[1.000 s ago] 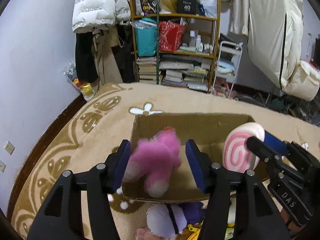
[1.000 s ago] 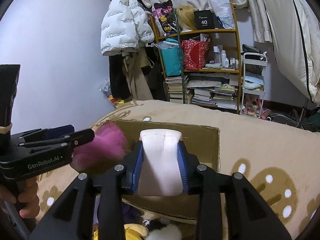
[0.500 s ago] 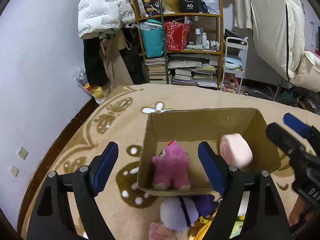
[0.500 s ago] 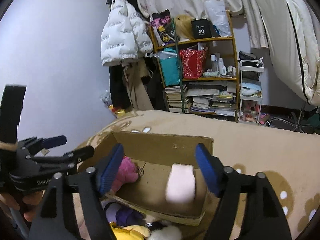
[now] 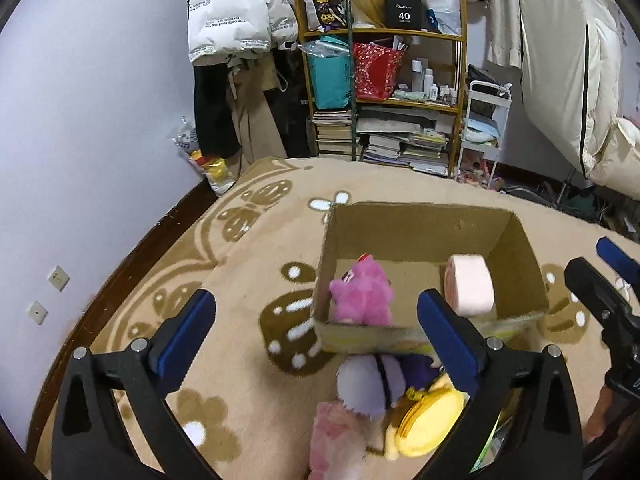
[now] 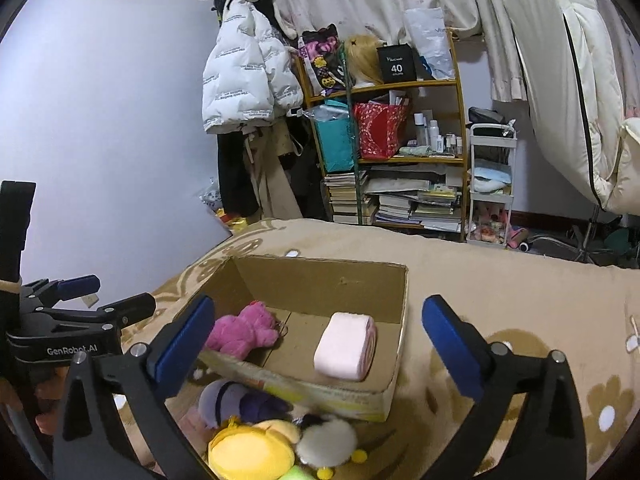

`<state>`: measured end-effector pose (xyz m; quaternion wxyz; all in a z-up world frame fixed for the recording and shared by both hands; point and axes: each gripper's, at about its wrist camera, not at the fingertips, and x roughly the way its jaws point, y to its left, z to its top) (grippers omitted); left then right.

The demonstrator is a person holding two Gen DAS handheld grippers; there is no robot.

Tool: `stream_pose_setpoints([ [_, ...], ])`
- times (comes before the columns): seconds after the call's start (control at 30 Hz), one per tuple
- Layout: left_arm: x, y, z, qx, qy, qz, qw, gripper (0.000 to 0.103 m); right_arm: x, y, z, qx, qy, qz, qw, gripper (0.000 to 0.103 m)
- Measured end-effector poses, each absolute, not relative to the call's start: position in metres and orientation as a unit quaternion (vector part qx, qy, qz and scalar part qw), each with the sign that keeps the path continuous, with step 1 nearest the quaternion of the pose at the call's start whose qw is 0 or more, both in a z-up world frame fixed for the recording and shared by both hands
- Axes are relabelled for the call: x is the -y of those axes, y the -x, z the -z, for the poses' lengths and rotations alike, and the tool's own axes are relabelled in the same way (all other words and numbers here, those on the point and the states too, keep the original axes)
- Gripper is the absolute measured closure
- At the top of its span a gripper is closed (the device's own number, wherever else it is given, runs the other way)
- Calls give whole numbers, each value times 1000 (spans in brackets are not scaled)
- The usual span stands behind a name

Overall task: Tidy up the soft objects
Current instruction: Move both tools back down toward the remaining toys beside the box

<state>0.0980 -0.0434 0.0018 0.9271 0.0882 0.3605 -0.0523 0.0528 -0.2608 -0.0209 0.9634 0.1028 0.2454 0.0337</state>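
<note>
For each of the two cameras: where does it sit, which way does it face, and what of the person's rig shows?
Left wrist: on the left gripper, looking forward and down at the box; both its fingers show, the right gripper at right.
Right wrist: on the right gripper, facing the box from its right; its fingers show, the left gripper at left.
Shared: box, pink plush, pink roll, shelf.
</note>
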Motion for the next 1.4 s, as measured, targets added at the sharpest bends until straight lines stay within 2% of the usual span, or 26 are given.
stream_pose_setpoints([
  [0.57,26,-63,13,-431,-95,45,896,3,239,-15,39,-319,-104,-51,941,0],
  [1.4,25,-103,109,-561,-93,50,821,3,254,-63,116,-418,-151,-21,895,0],
])
